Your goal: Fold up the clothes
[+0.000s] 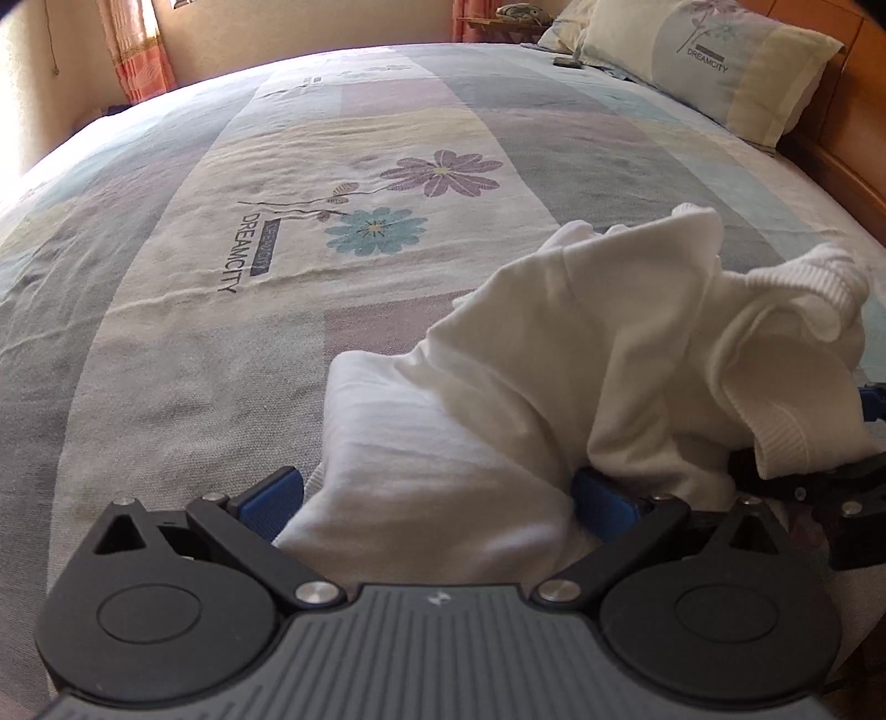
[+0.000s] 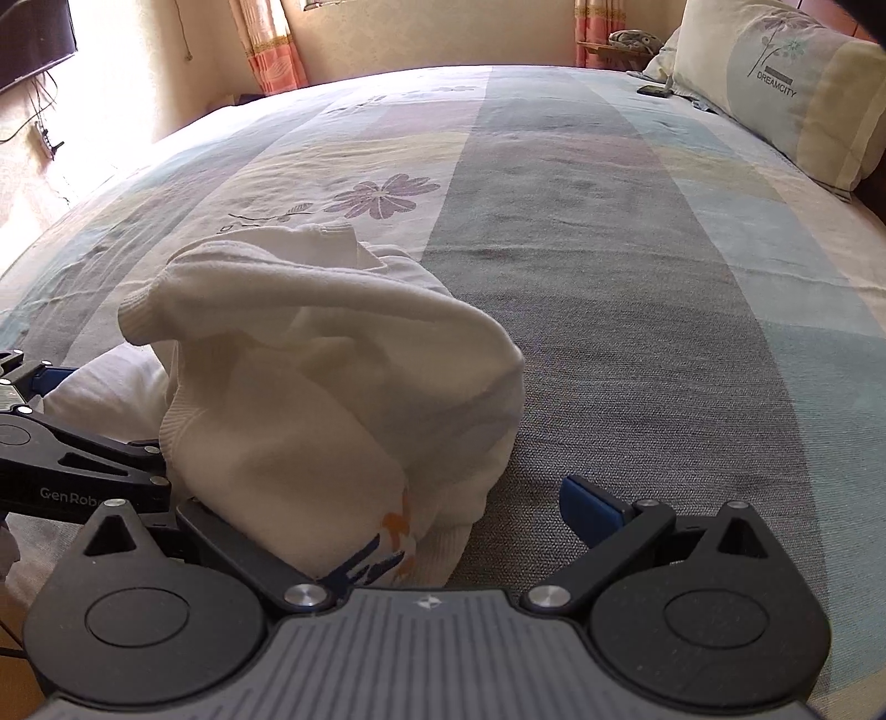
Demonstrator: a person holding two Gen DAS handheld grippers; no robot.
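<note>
A white knit garment (image 1: 554, 376) with ribbed edges lies crumpled in a heap on the bed. An orange and blue print shows on the garment (image 2: 310, 421) near its lower edge. My left gripper (image 1: 437, 501) is open, its blue pads (image 1: 271, 498) spread wide, and a fold of the garment lies between them. My right gripper (image 2: 398, 515) is open too. Its right pad (image 2: 587, 509) is bare over the sheet, while the cloth covers the left one. Each gripper shows at the edge of the other's view, close beside the heap.
The bed (image 1: 221, 332) has a pastel patchwork sheet with flower prints and wide flat room beyond the heap. Pillows (image 1: 714, 61) lean on a wooden headboard (image 1: 853, 127) at the far right, with a small dark object (image 2: 653, 90) near them. Curtains (image 2: 271, 50) hang behind.
</note>
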